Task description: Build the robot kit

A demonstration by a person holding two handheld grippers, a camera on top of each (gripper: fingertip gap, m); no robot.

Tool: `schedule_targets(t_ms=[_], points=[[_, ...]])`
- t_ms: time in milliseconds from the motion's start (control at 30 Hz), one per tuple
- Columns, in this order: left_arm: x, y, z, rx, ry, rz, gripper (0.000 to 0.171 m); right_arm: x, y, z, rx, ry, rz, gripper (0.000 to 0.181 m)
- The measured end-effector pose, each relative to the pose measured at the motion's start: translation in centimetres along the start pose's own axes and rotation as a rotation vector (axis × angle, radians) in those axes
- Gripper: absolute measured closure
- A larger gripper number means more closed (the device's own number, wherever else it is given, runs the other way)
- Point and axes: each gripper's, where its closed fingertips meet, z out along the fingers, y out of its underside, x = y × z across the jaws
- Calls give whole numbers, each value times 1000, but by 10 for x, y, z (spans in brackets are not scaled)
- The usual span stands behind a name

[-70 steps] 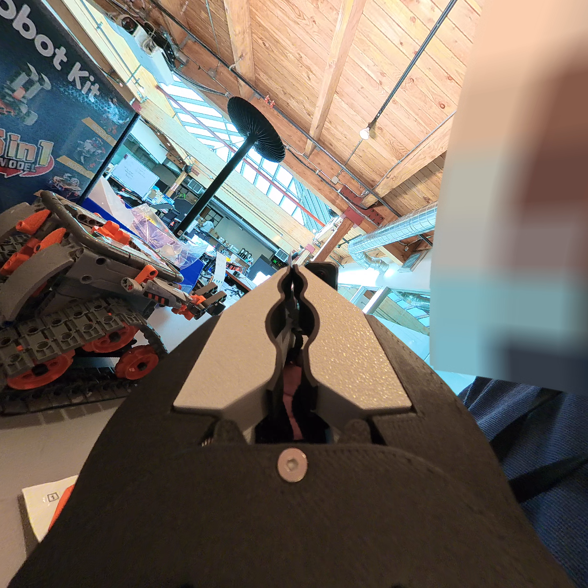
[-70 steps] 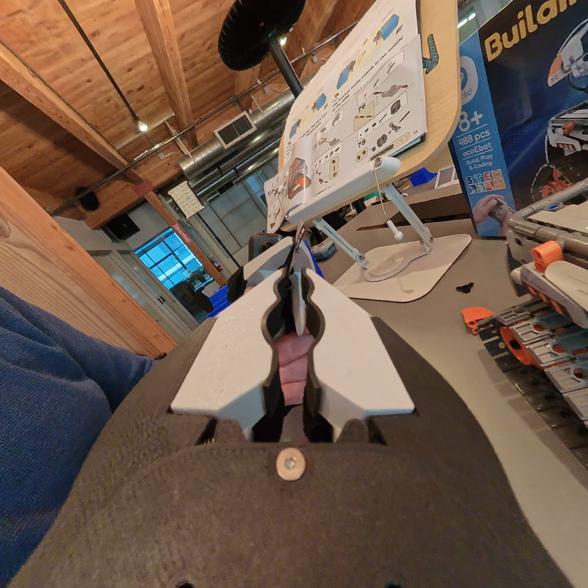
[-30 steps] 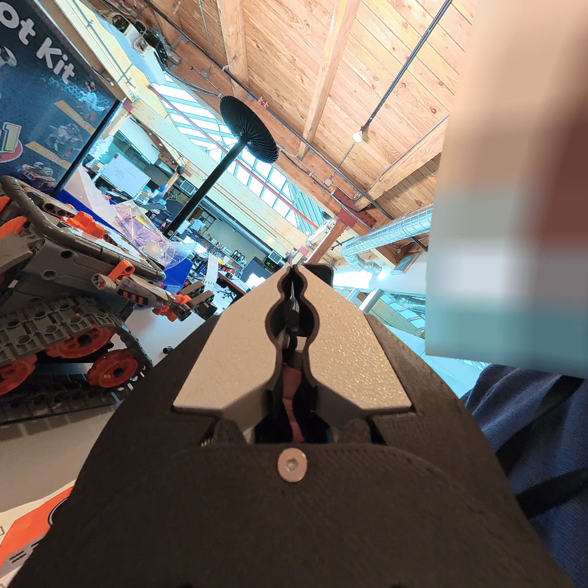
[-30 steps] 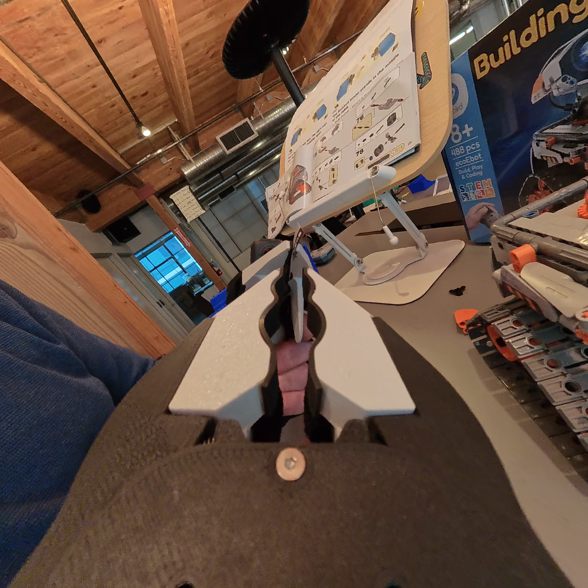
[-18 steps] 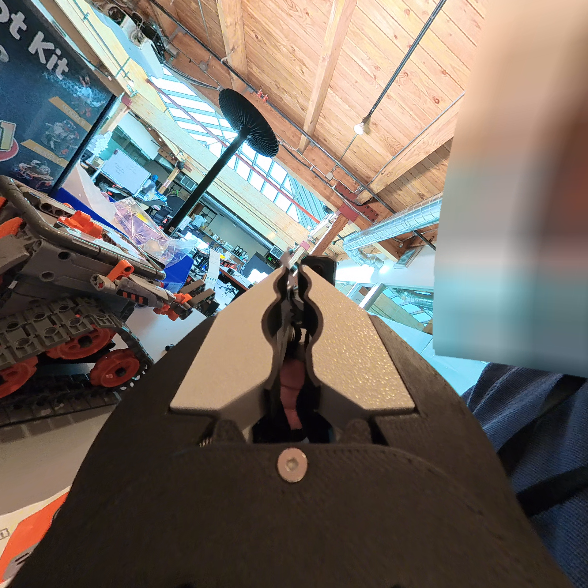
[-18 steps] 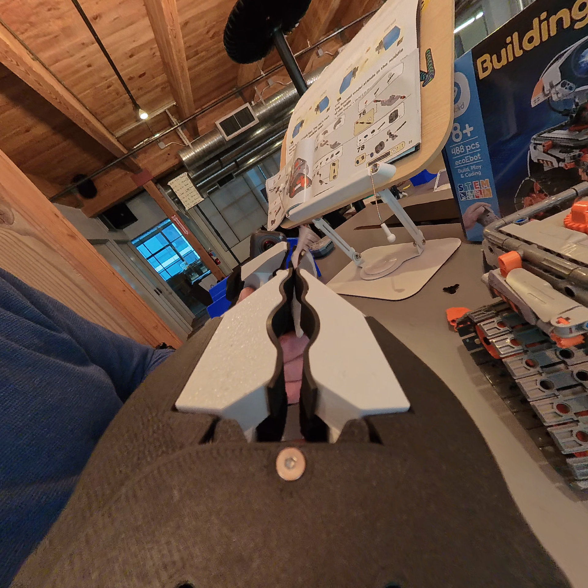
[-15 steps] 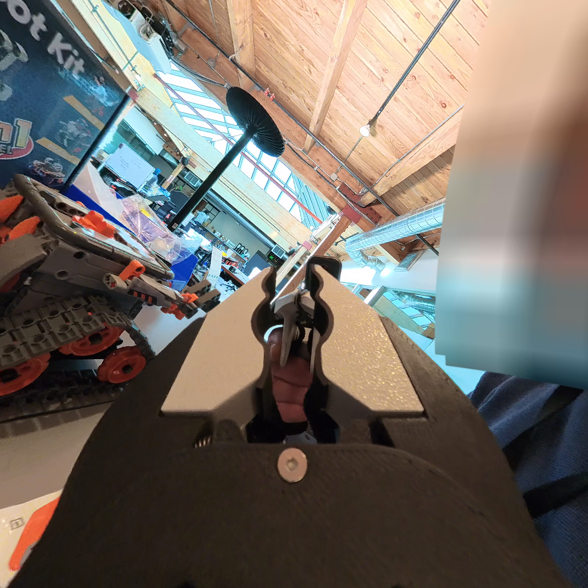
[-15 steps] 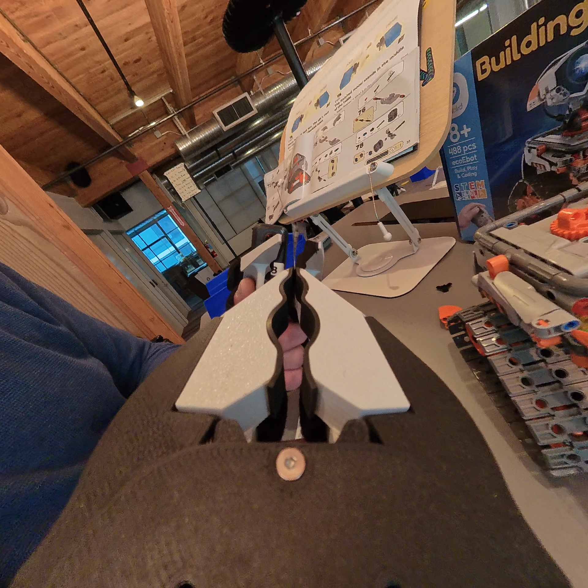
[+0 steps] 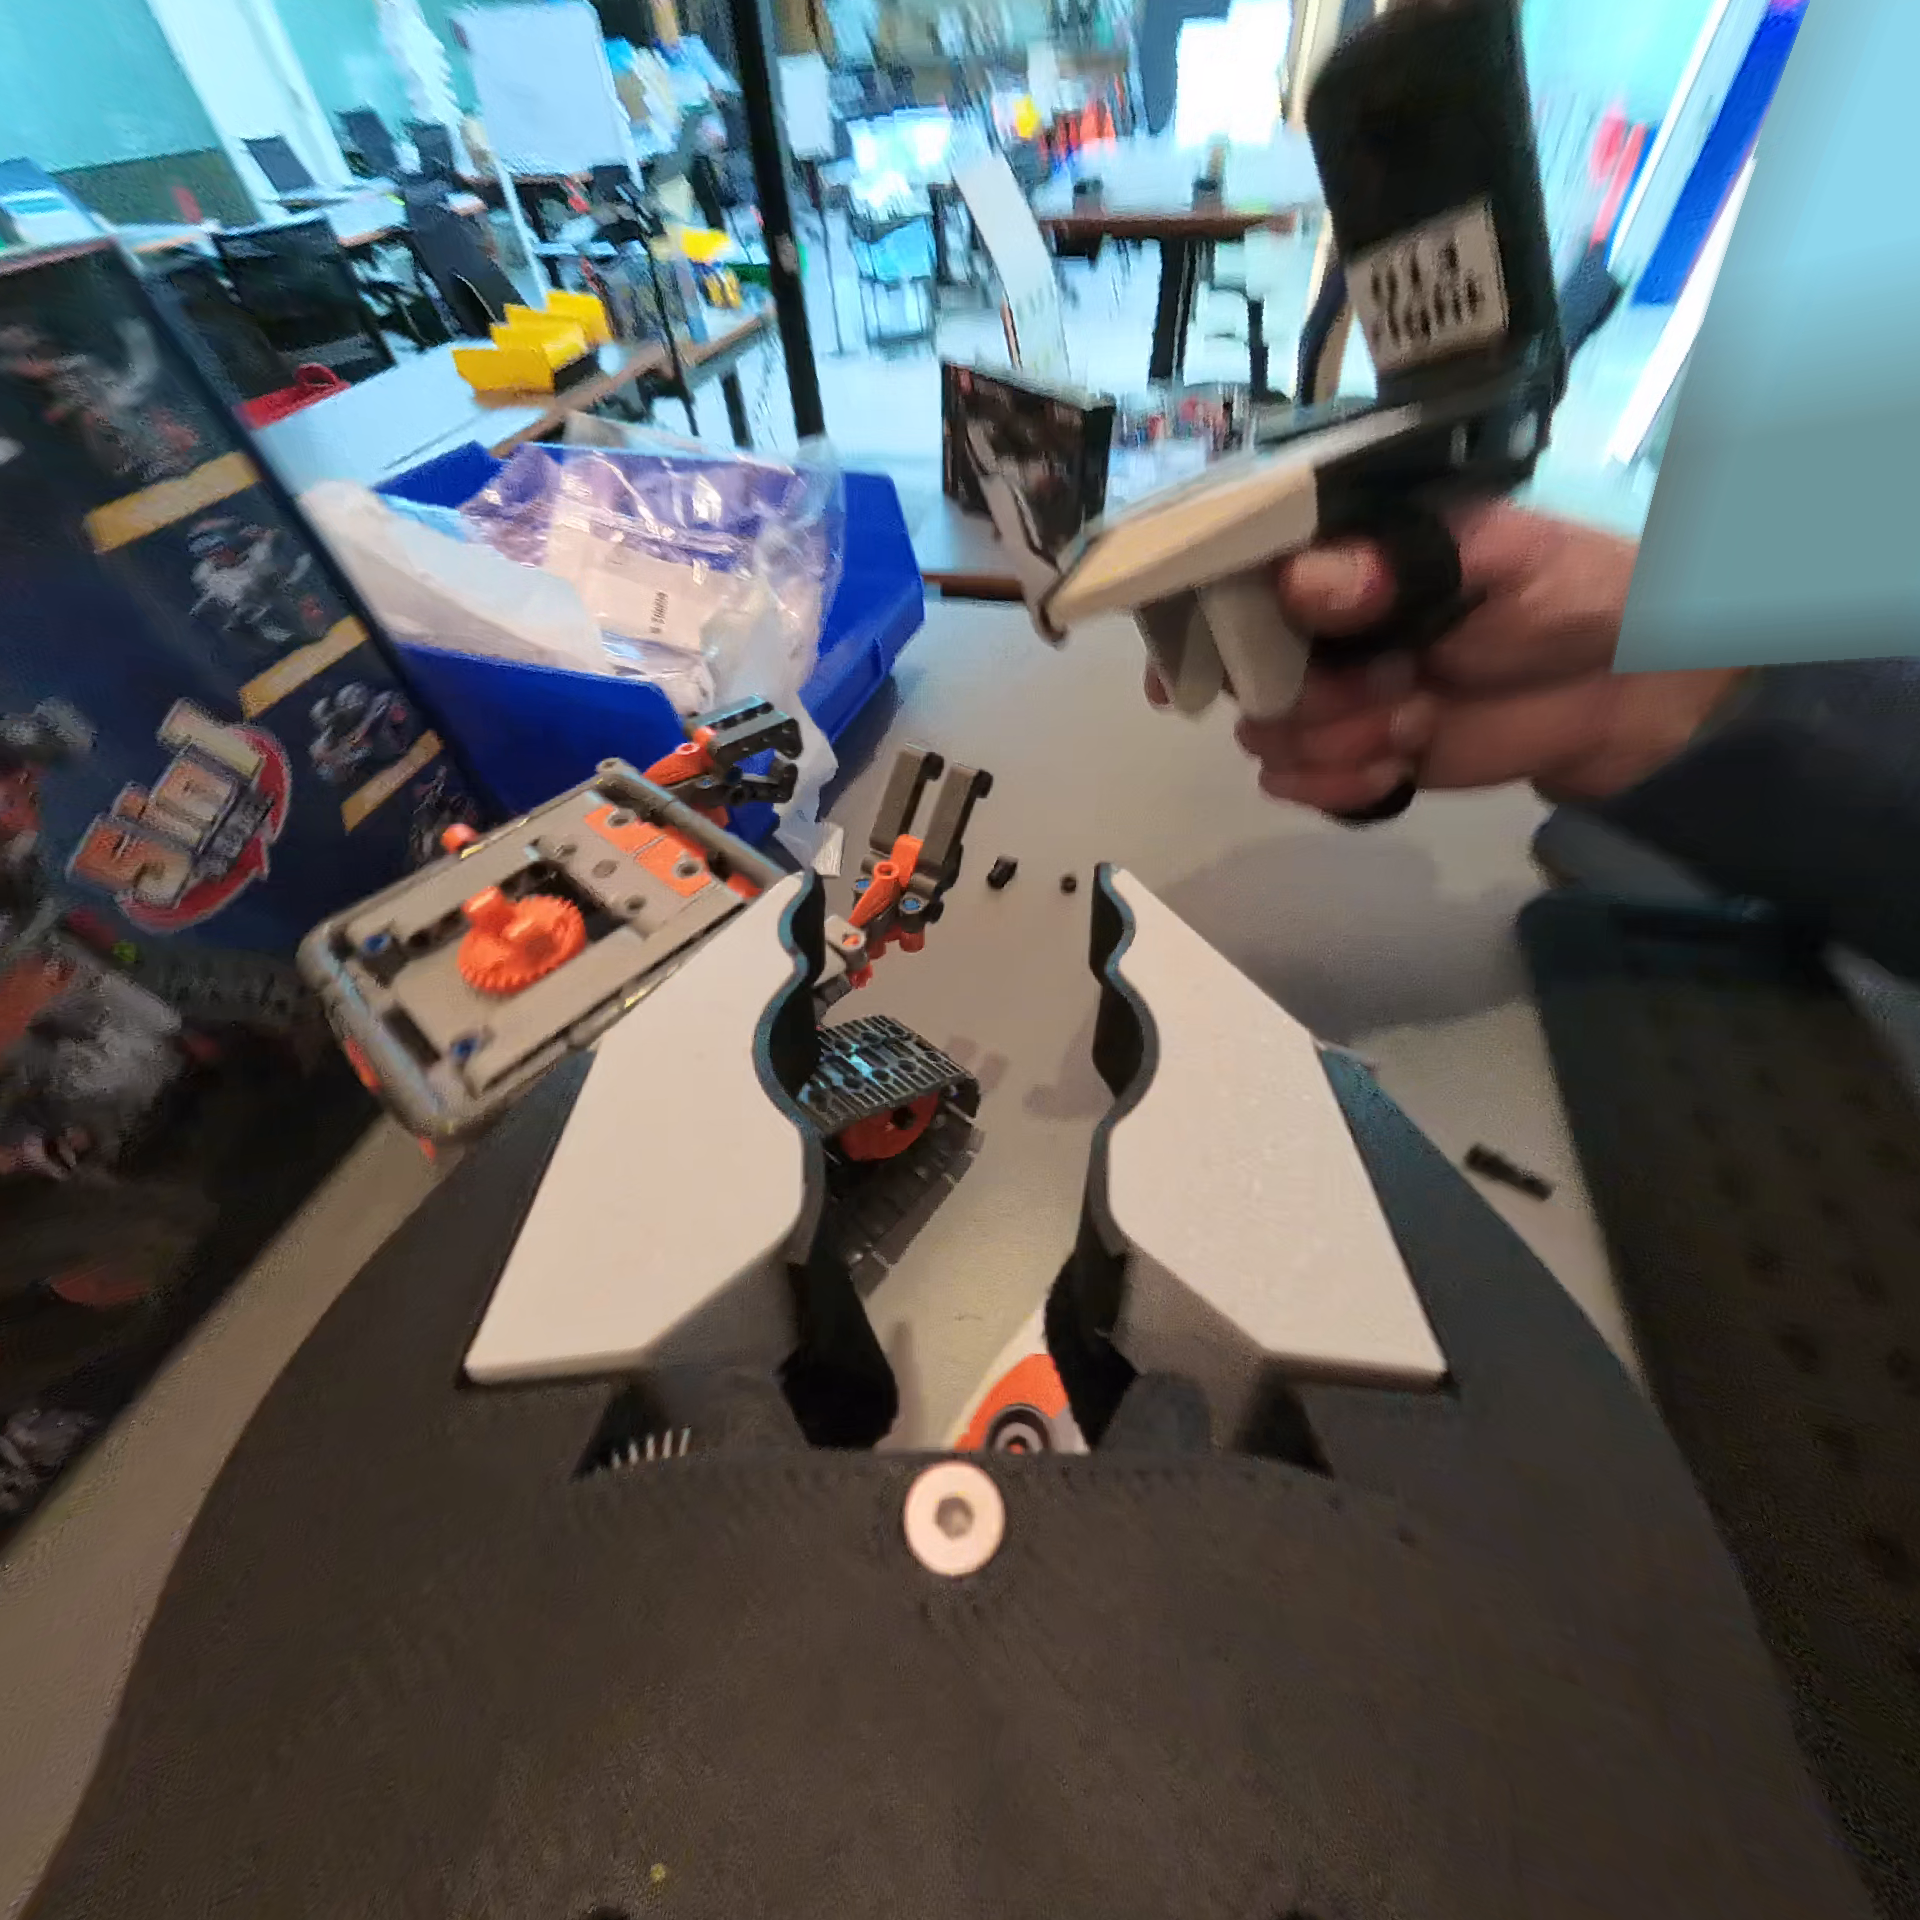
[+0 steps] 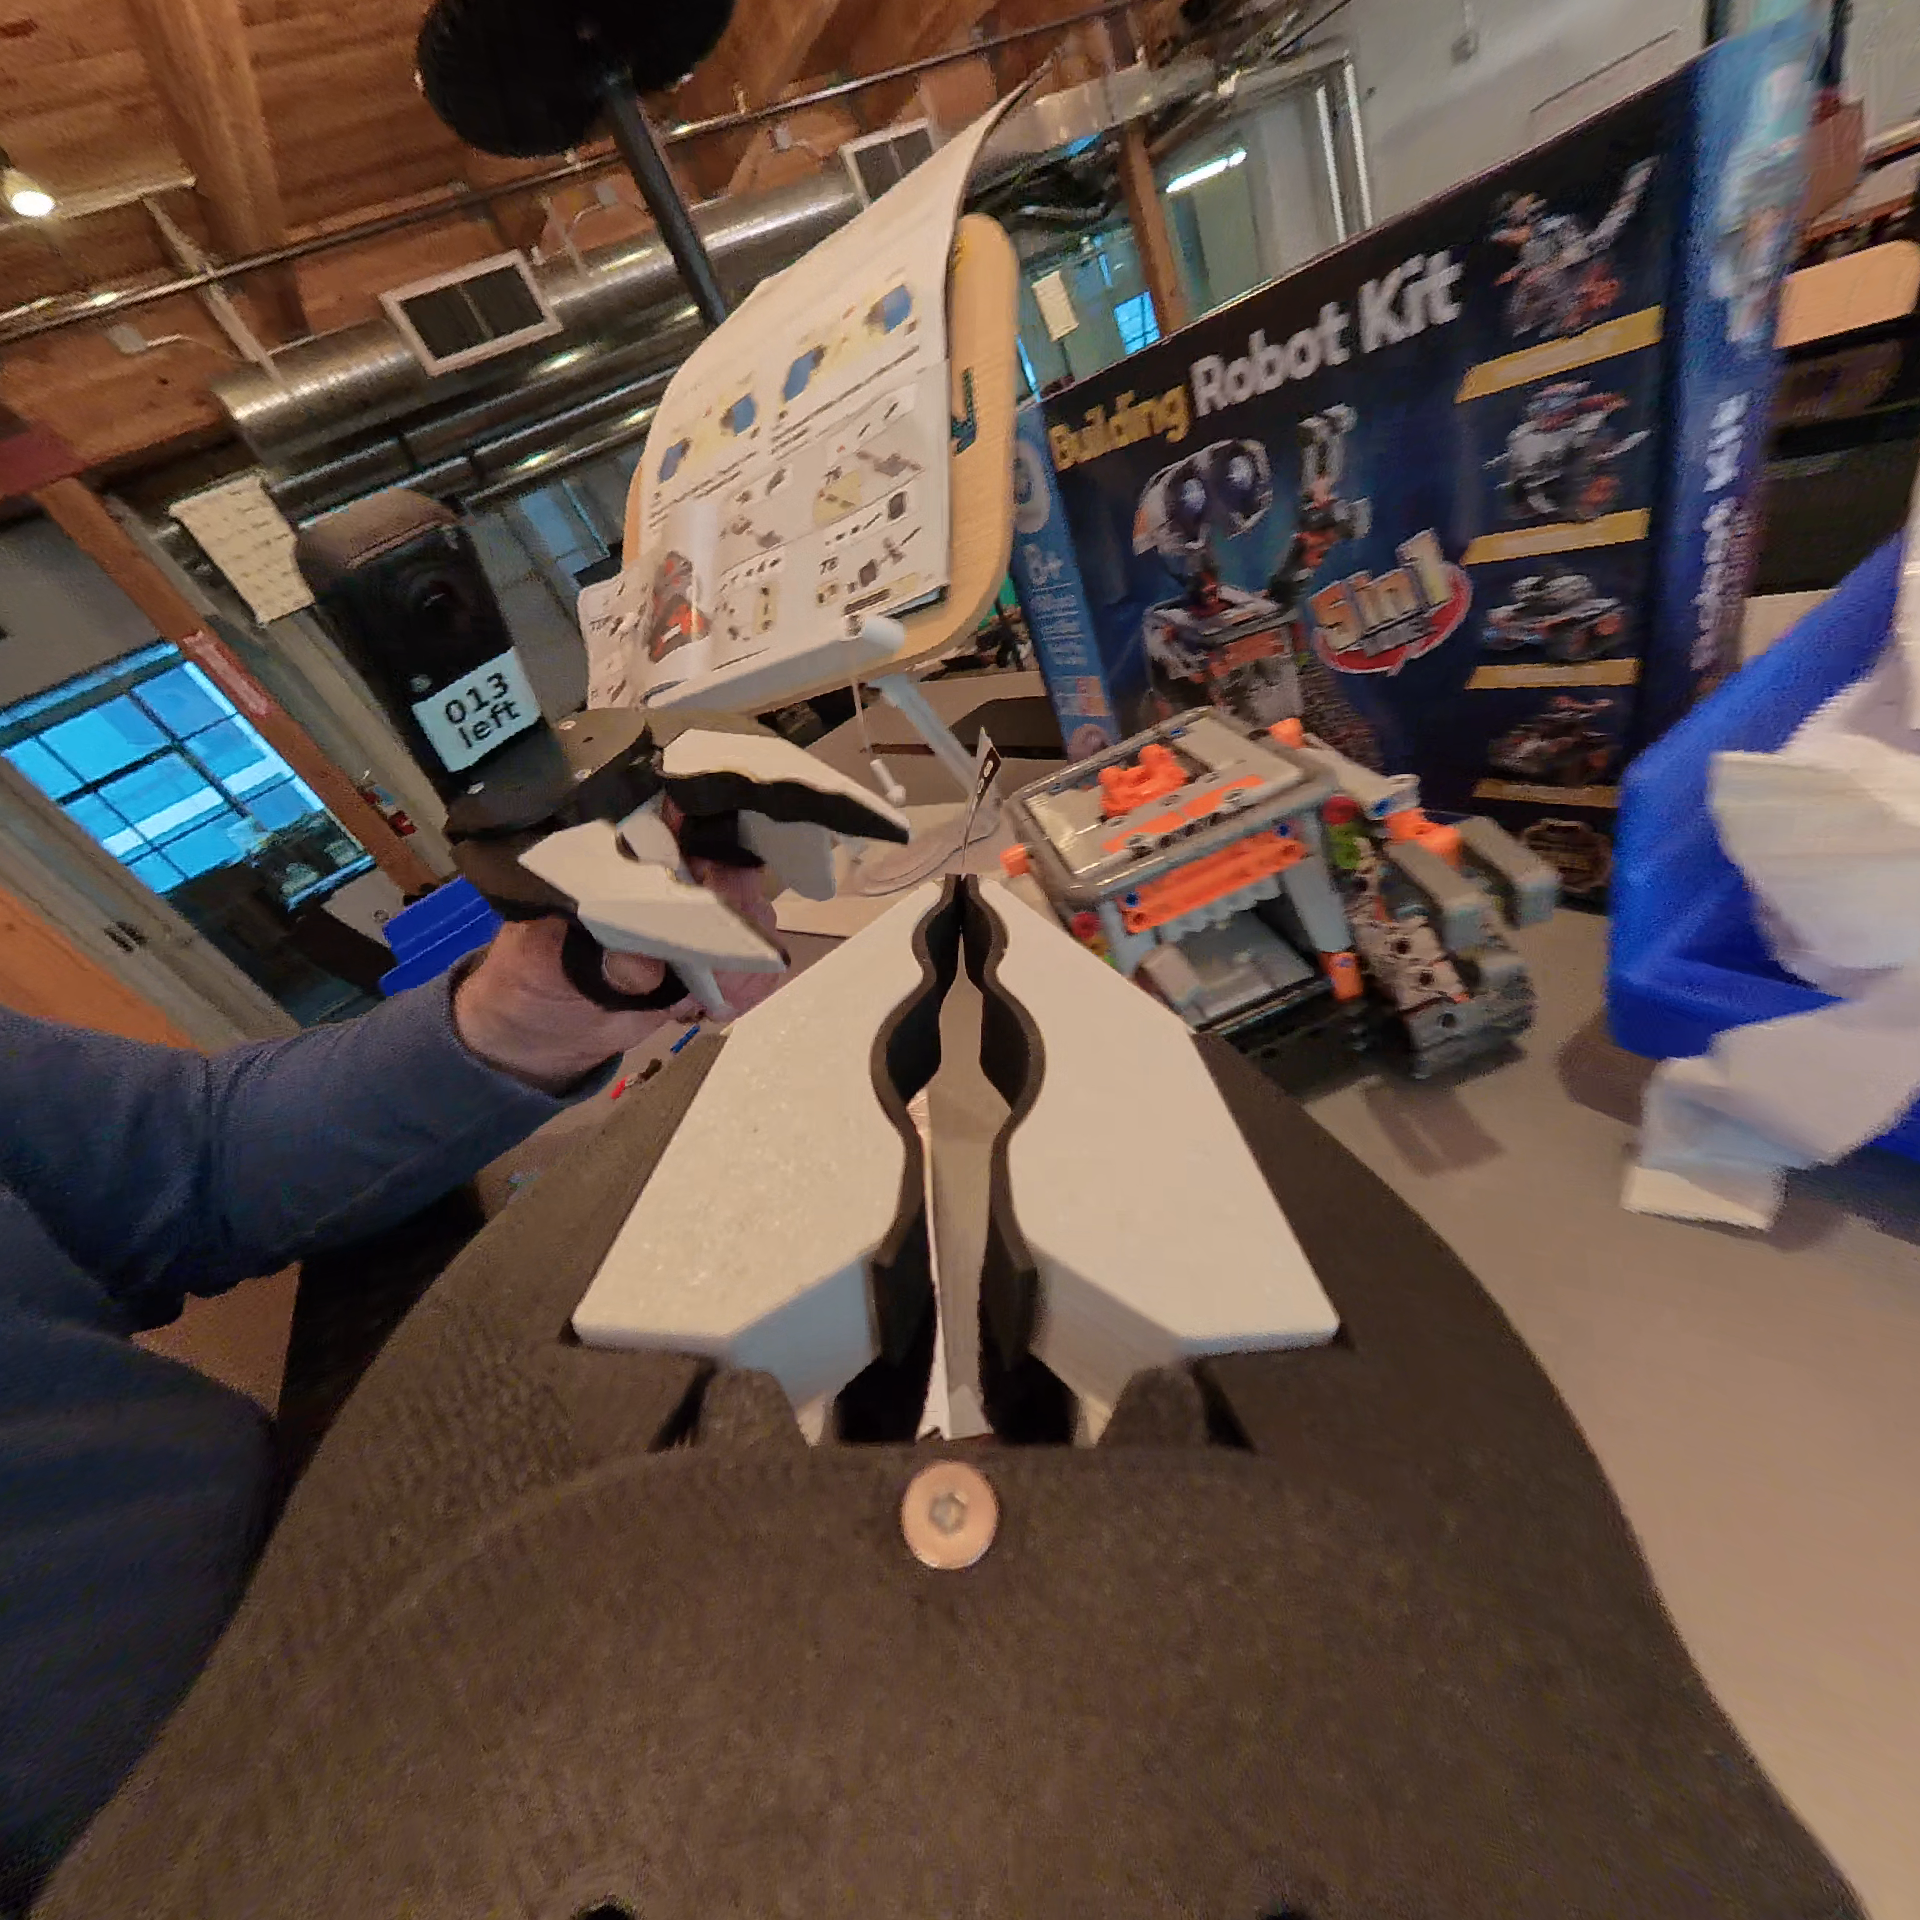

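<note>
Left gripper [image 9: 951, 883] has swung down from the ceiling toward the grey table [image 9: 1299, 935]. Its jaws were together before and now stand wide apart and empty, just above the grey-and-orange tracked brick vehicle [image 9: 520, 935]. Right gripper [image 10: 961, 888] stays clamped on a thin white strip [image 10: 954, 1247], held in the air.

Left view only: blue plastic bin [image 9: 644, 727] of clear bags, loose black pins [image 9: 1001, 871].

Right view only: dark blue printed kit box [image 10: 1455, 468], open instruction booklet [image 10: 810, 468] on a stand.
</note>
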Motion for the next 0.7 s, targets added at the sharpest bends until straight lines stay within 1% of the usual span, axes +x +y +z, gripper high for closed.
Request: schedule_targets(t_ms=[67, 133, 200, 333, 400, 500, 700], points=[[0, 8, 22, -115, -15, 131, 118, 13, -4, -9, 0, 26, -4, 181], [0, 13, 41, -183, -13, 206, 116, 26, -4, -15, -7, 50, -8, 181], [0, 22, 55, -251, -11, 248, 117, 32, -2, -17, -8, 42, 12, 181], [-3, 40, 71, -362, -22, 273, 127, 39, 1, -18, 5, 31, 32, 181], [-6, 40, 73, -359, -44, 283, 133, 42, 3, -18, 3, 25, 39, 181], [-11, 37, 72, -348, -50, 276, 151, 43, 5, -18, 0, 4, 51, 181], [-7, 36, 64, -331, 11, 284, 152, 43, 8, -17, -20, -20, 51, 181]])
